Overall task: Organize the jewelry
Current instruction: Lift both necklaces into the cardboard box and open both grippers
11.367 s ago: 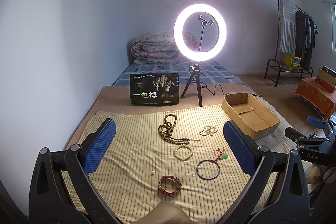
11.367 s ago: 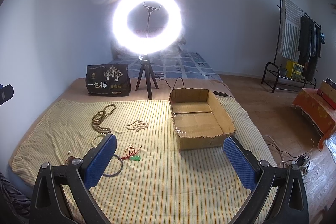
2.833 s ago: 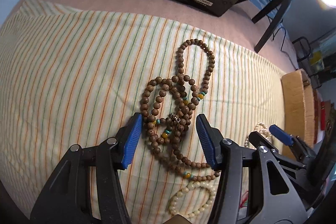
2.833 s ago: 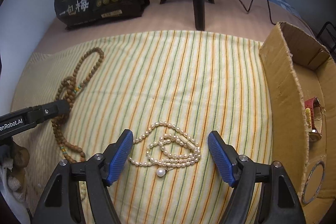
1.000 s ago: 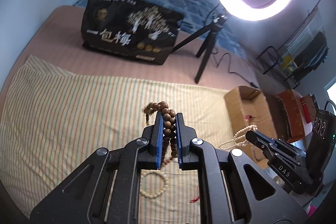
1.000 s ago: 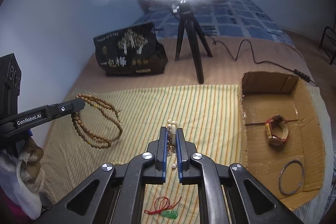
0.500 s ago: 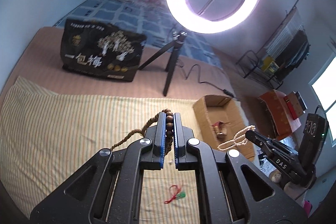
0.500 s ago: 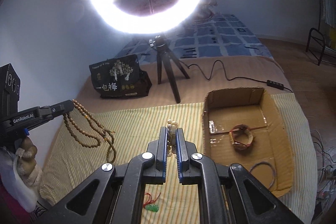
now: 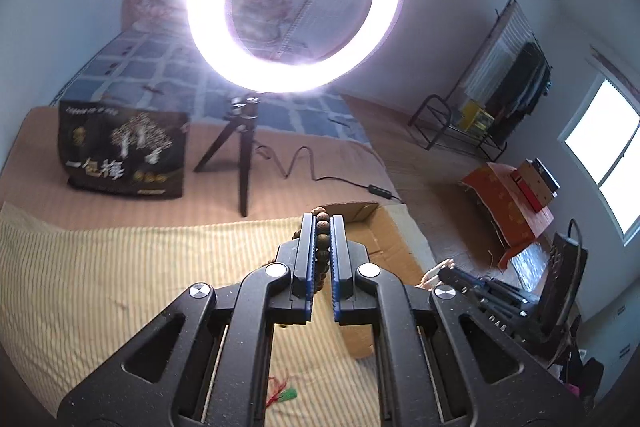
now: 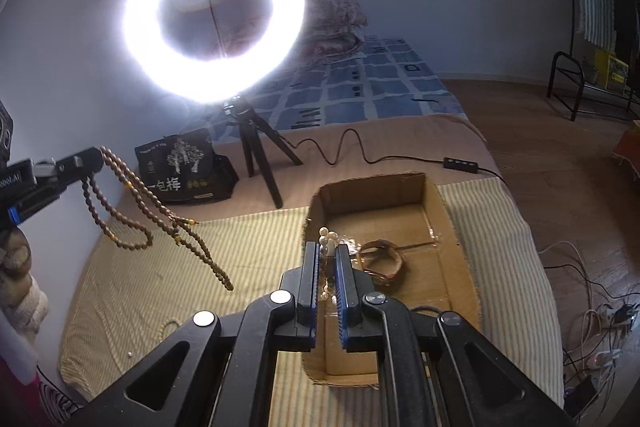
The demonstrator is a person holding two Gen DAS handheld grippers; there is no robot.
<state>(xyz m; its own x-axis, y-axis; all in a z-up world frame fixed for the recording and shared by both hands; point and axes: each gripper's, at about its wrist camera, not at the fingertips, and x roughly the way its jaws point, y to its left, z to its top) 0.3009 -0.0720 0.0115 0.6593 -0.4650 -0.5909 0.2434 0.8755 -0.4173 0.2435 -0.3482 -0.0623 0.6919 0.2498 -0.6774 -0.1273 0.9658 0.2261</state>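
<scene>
The bed with the striped cloth (image 9: 100,279) lies below both tongs, and it looks further down than half a second ago, because both tongs have risen and moved toward the box. The ring light (image 9: 294,1) on its tripod stands behind the cloth, now high and large in front of the left tongs, where before it was smaller. The black bag (image 9: 124,155) with white characters stands to the left of the tripod. The cardboard box (image 10: 436,195) is now directly under and ahead of the right tongs; earlier it was more to their right. In the box lies the watch with red strap (image 10: 382,261), just beyond the right fingertips. The left gripper (image 9: 322,223) is pressed together on the brown bead necklace (image 10: 132,211), which hangs free from it in long loops above the cloth, no more touching it; in the left wrist view the beads show between the blue pads. The right gripper (image 10: 328,251) is pinching the pearl necklace (image 10: 328,237), whose white beads stand out above its tips, over the near part of the box. A cream bead bracelet (image 10: 166,327) and a small red and green charm (image 9: 282,393) rest on the cloth beneath the tongs.
</scene>
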